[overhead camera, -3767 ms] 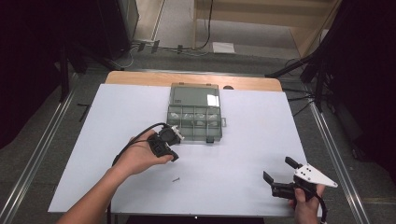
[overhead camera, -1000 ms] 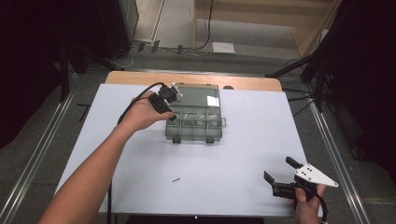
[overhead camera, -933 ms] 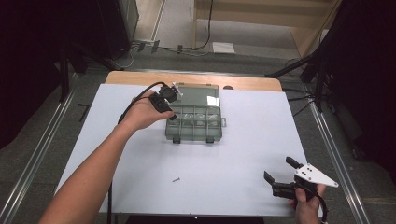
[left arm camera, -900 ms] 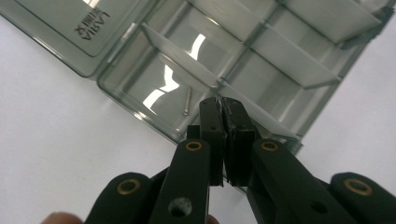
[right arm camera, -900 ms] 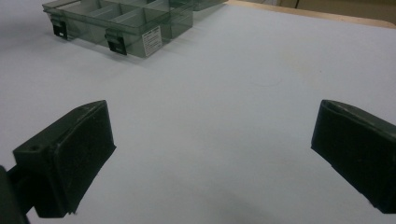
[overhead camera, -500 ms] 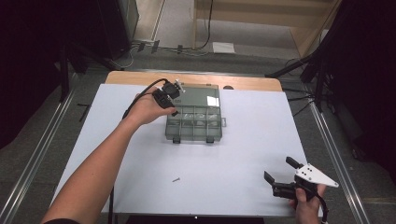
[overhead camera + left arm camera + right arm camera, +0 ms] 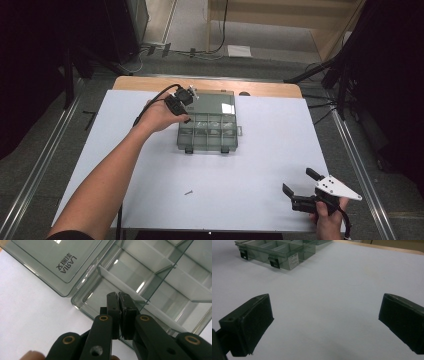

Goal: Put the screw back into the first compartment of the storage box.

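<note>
High view: box [image 7: 207,129] sits far-centre on counter [image 7: 260,165], lid open. Left gripper [image 7: 184,98] w/ hand at box's far-left corner. Screw [image 7: 188,192] lies near-centre, well apart from box. Right gripper [image 7: 300,186] near-right, jaws apart.

Left gripper view: left gripper [image 7: 118,294] jaws together, nothing visible btwn them, over box's [image 7: 160,277] corner compartment.

Right gripper view: right gripper [image 7: 324,315] jaws wide apart over bare counter [image 7: 337,285]; box [image 7: 277,252] far-left.

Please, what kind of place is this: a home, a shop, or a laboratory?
Probably a laboratory or recording room: a table covered in plain white, dark curtains at both sides, cables on the floor, and a handheld left gripper over a compartment box.
</note>
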